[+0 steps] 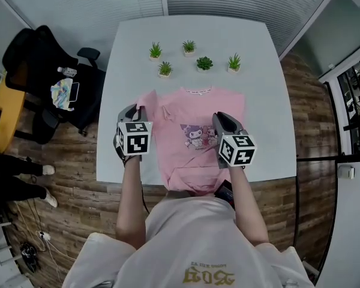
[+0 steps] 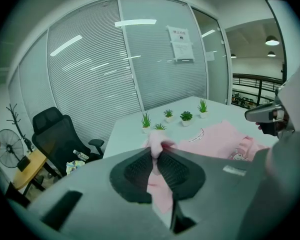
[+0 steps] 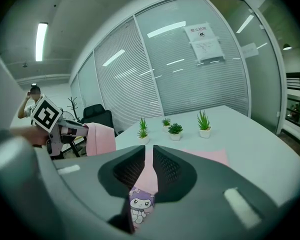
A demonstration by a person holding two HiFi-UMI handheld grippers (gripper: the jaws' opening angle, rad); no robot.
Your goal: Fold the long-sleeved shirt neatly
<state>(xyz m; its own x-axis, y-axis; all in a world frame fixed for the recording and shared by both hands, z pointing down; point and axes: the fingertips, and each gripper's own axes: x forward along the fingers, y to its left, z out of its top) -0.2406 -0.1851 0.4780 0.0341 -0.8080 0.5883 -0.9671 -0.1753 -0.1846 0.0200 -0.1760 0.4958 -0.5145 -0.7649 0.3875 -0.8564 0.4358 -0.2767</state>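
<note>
A pink long-sleeved shirt (image 1: 195,128) with a cartoon print lies on the white table (image 1: 132,53), its hem hanging over the near edge. My left gripper (image 1: 131,114) is shut on a bunched fold of pink cloth (image 2: 156,145) at the shirt's left side, lifted off the table. My right gripper (image 1: 223,125) is shut on the shirt's fabric (image 3: 148,176) near the print, cloth pinched between its pads. In the right gripper view the left gripper (image 3: 65,132) shows at the left with pink cloth hanging from it.
Several small potted plants (image 1: 204,63) stand in a row at the table's far side. A black office chair (image 1: 45,71) with items on it stands left of the table, beside a yellow desk (image 1: 3,110). Glass walls with blinds lie beyond.
</note>
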